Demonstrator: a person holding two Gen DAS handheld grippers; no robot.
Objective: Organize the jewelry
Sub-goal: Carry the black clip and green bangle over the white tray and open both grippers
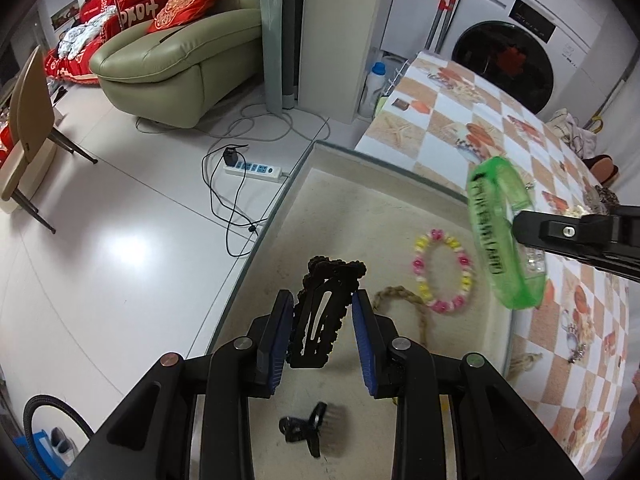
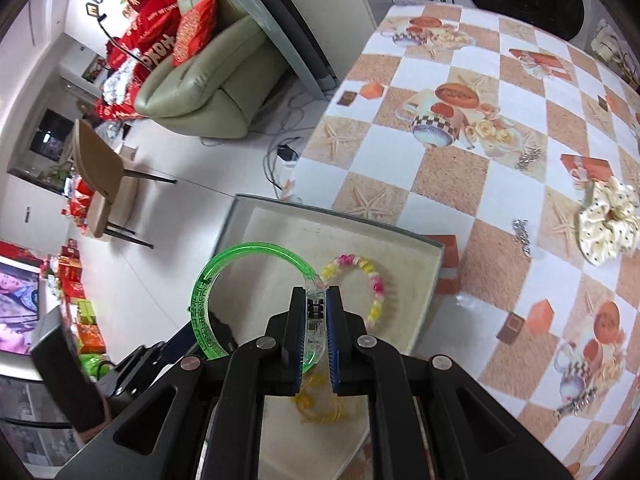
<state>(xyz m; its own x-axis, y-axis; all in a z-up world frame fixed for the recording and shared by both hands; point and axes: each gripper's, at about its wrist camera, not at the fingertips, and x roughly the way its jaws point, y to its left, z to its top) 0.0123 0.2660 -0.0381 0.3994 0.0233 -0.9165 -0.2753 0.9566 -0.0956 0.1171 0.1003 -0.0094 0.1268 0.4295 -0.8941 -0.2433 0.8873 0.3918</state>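
Observation:
My left gripper (image 1: 323, 303) is shut on a black snap hair clip (image 1: 318, 326) with a beaded edge, held above the beige tray (image 1: 320, 176). My right gripper (image 2: 316, 294) is shut on a green translucent bangle (image 2: 208, 280), which hangs over the tray (image 2: 424, 264); in the left wrist view the bangle (image 1: 486, 224) and the right gripper (image 1: 520, 226) enter from the right. In the tray lie a pink and yellow bead bracelet (image 1: 460, 258), a braided tan cord (image 1: 394, 294) and a small black claw clip (image 1: 308, 428).
On the checkered tablecloth (image 2: 460, 168) lie a cream spotted scrunchie (image 2: 608, 224), silver chain pieces (image 2: 522, 234) and a charm piece (image 1: 574, 340). The tray sits at the table's left edge above white floor with a power strip (image 1: 254, 170). A washing machine (image 1: 516, 40) stands behind.

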